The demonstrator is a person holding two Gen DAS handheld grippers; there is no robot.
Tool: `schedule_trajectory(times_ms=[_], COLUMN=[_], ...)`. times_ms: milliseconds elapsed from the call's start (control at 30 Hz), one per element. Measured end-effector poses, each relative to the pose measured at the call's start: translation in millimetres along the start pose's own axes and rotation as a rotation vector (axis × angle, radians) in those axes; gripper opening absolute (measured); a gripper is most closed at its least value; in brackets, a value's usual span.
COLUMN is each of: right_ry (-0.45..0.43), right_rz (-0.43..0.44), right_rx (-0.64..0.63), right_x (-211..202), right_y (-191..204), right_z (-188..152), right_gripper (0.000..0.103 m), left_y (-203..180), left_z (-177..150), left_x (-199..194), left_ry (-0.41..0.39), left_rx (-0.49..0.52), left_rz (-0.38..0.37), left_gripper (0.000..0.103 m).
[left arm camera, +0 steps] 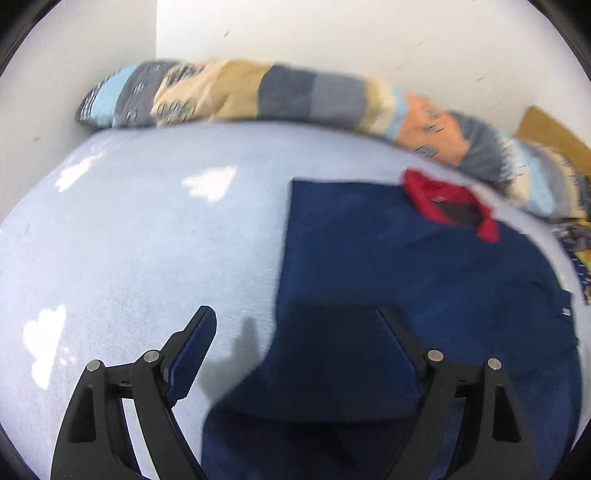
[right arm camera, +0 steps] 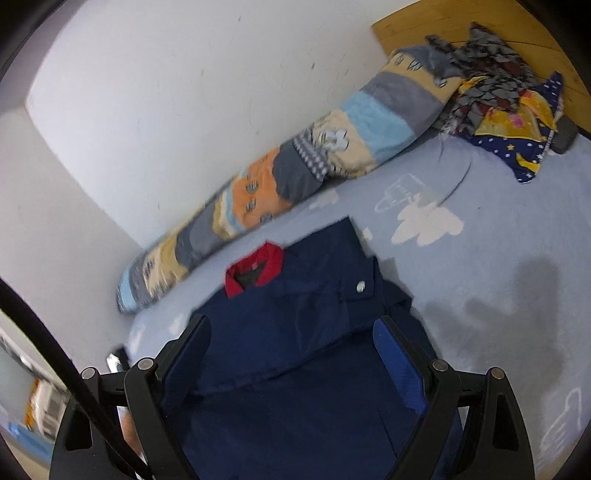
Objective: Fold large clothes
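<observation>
black fingers of the left gripper [left arm camera: 295, 314] stood wide apart at the bottom of the left wrist view, blue pads facing inward, with nothing pinched between them. under the gap lay the near part of the navy shirt [left arm camera: 388, 277], and the gripper's shadow darkened the cloth there. the left finger hung over bare sheet, the right finger over the shirt.

the right gripper [right arm camera: 291, 321] was likewise spread wide, its pads clear of the fabric, with the shirt's lower half spread below and between the fingers; no cloth was clamped.

the shirt lay flat on the pale blue bed sheet [left arm camera: 147, 240], which was printed with white clouds. its long axis ran from the grippers away toward the wall, with the red collar [left arm camera: 447, 206] at the far end, pointing to the wall and the long patchwork pillow [left arm camera: 258, 96]. its left edge made a straight line in the left wrist view, as though a side had been folded in. in the right wrist view a silver button [right arm camera: 360, 286] showed on a folded-over part to the right of the collar, and a crease ran across the cloth nearer the fingers.

the pillow lay along the white wall [right arm camera: 166, 110], close to the collar but apart from it. at the far right corner of the bed a heap of patterned cloth [right arm camera: 509, 122] rested against a wooden headboard [right arm camera: 424, 29], well apart from the shirt. both views were somewhat blurred.
</observation>
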State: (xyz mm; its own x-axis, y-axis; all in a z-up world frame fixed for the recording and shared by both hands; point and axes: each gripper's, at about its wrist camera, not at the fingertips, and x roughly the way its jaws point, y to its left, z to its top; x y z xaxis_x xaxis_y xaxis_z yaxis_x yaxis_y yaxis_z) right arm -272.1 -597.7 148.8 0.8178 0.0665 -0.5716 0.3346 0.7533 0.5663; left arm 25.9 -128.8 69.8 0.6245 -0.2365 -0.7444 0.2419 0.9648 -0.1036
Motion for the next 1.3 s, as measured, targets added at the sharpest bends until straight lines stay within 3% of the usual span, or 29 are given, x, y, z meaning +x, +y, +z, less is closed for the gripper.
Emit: schedule_trajectory(times_ms=[67, 133, 200, 267, 333, 433, 567, 767, 867, 1067, 1200, 1300], right_ry=[0.048, 0.137, 0.197, 0.296, 0.353, 0.448, 0.435, 0.399, 0.393, 0.398, 0.381, 0.382], right_rz=[-0.029, -0.057, -0.139, -0.176, -0.222, -0.292, -0.328, -0.229, -0.239, -0.303, -0.332, -0.330], right_rx=[-0.031, -0.072, -0.106, -0.134, -0.127, -0.110, -0.158, -0.307, -0.408, -0.543, -0.584, -0.570], right_x=[17.2, 39.2, 59.5, 82.9, 96.6, 112.4, 103.9, 77.7, 71.9, 68.6, 68.5, 67.5], right_y=[2.7, 4.9, 2.6, -4.8, -20.1, -46.4, -51.0, -4.3, 16.8, 34.2, 32.8, 27.5], right_z=[-5.7, -12.5, -23.9, -36.2, -47.9, -62.3, -67.4, -100.2, -135.8, -205.4, -229.1, -231.2], right_gripper=[0.093, 0.093, 0.093, 0.093, 0.093, 0.093, 0.090, 0.090, 0.090, 0.091, 0.098, 0.102], left_y=[-11.4, -21.9, -26.5, -18.2, -3.2, 13.4, -0.7, -40.4, -59.4, -80.7, -87.8, -80.5], left_z=[-10.5, -26.0, -44.7, -61.9, -71.2, -79.0, -101.0, -166.3, -199.9, -242.2, -256.9, -261.8], left_x=[-11.7, -8.2, 4.9, 9.1, -4.5, -39.8, -100.7, -157.9, -159.4, -129.2, -125.2, -123.6], left_ry=[-0.013, 0.043, 0.135, 0.201, 0.197, 0.144, 0.031, -0.076, -0.058, 0.041, -0.016, -0.023], left_rx=[0.024, 0.077, 0.129, 0.112, 0.072, 0.053, 0.087, 0.067, 0.086, 0.195, 0.272, 0.228], left_rz=[-0.022, -0.015, 0.062, 0.098, 0.084, 0.128, 0.093, -0.009, -0.023, 0.027, 0.100, 0.069], left_gripper=[0.085, 0.085, 0.085, 0.085, 0.085, 0.085, 0.085, 0.091, 0.091, 0.091, 0.103, 0.103])
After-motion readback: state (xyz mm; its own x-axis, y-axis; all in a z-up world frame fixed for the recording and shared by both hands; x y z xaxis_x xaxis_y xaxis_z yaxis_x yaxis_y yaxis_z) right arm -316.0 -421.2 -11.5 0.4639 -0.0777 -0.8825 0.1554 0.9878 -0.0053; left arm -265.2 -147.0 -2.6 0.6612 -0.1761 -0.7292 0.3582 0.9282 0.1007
